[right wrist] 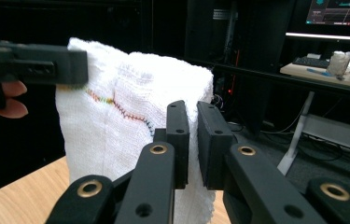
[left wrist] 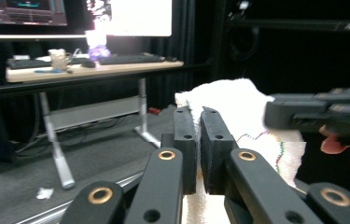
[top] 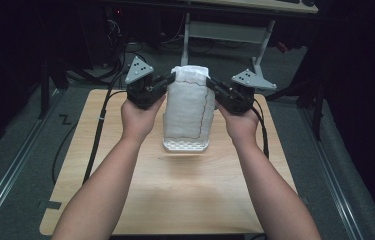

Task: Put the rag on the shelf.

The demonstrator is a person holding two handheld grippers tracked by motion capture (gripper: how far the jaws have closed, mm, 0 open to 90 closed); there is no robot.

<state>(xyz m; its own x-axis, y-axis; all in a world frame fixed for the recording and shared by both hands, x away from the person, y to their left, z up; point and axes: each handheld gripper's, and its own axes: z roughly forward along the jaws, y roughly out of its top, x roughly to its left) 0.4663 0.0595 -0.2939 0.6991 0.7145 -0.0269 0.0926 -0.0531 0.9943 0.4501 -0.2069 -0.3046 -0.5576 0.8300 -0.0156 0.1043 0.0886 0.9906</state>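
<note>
Two matte black handheld grippers, the left gripper (top: 171,79) and the right gripper (top: 210,84), each carry a grey three-cornered plate dotted with small dark holes. A black cable trails from each body. In the gripper views, the black jaws are flat rectangular blocks with small recessed screw holes, mounted on black linkage bars joined by brass-coloured ringed pivots. The person's forearms are bare, with no sleeves, gloves or watch.

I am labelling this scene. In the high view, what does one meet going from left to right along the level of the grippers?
Left gripper → white towel → right gripper.
</note>
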